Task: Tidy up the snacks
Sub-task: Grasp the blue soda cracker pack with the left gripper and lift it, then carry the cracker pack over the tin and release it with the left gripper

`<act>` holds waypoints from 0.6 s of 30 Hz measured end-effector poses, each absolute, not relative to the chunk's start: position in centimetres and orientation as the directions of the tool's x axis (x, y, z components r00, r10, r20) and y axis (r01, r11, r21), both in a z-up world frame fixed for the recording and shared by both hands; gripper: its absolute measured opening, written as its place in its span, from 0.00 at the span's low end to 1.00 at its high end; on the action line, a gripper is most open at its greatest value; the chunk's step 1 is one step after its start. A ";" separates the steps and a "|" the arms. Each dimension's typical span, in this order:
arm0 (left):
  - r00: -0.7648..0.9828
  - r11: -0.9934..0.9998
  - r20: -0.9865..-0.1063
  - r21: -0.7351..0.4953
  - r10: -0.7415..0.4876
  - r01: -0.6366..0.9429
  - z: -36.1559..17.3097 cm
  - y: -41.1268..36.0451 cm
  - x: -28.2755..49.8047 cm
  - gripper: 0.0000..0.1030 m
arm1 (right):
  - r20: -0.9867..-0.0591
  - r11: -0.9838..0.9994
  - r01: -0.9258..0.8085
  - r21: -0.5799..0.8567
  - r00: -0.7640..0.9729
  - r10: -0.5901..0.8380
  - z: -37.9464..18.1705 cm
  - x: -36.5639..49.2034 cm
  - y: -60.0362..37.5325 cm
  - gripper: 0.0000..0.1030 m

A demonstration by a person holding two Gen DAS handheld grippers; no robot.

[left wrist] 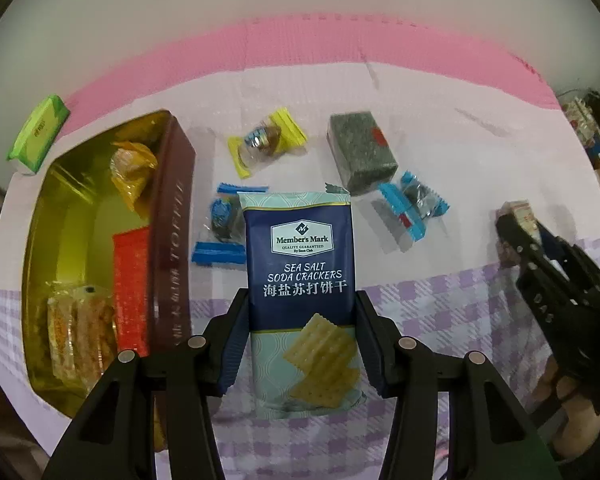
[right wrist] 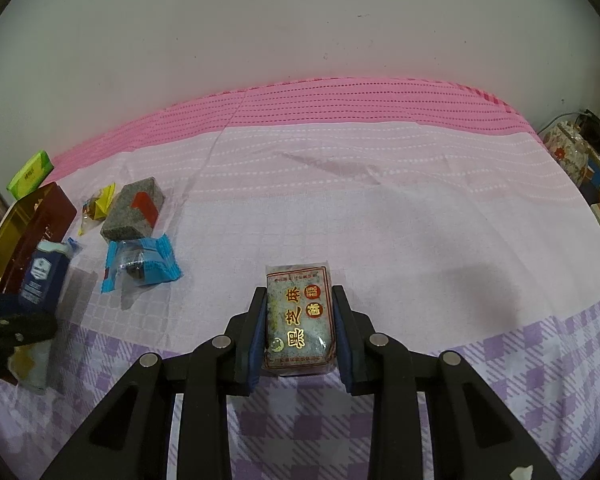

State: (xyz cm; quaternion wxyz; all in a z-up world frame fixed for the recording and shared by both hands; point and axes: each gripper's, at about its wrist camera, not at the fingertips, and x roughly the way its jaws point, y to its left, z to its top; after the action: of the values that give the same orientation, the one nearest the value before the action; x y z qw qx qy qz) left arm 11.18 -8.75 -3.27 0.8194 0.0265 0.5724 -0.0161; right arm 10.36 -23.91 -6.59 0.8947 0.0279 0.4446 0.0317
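My left gripper (left wrist: 300, 312) is shut on a blue Member's Mark soda cracker pack (left wrist: 300, 264) and holds it just right of an open gold-lined tin (left wrist: 172, 216) with several snacks inside. My right gripper (right wrist: 300, 320) is shut on a grey sesame cake pack with red characters (right wrist: 300, 312) above the cloth. It also shows at the right edge of the left wrist view (left wrist: 516, 216). On the cloth lie a grey sesame block (left wrist: 360, 152), a yellow-wrapped candy (left wrist: 264, 140) and two blue-wrapped candies (left wrist: 412, 208) (left wrist: 220, 220).
A green packet (left wrist: 40, 132) lies beyond the tin at the far left. A patterned pot (right wrist: 568, 152), a cup and books stand off the right edge of the pink and purple checked cloth (right wrist: 380, 208). A white wall is behind.
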 end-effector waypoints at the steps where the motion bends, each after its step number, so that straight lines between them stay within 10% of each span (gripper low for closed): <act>1: 0.351 0.998 -0.936 0.024 0.003 0.055 -2.9 -8.6 11.0 0.49 | -0.794 0.997 -0.031 0.077 0.603 0.080 -6.6 10.3 -23.9 0.27; 18: 0.407 0.996 -0.911 0.041 0.068 -0.073 0.0 0.1 10.0 0.49 | -0.794 0.997 -0.029 0.069 0.603 0.072 -6.7 10.3 -23.8 0.27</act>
State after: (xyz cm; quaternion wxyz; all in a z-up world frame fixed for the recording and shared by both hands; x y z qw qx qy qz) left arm 9.99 0.13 0.02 0.8387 -0.0025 0.5429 0.0420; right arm 10.32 -23.79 -6.67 0.8950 0.0245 0.4445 0.0282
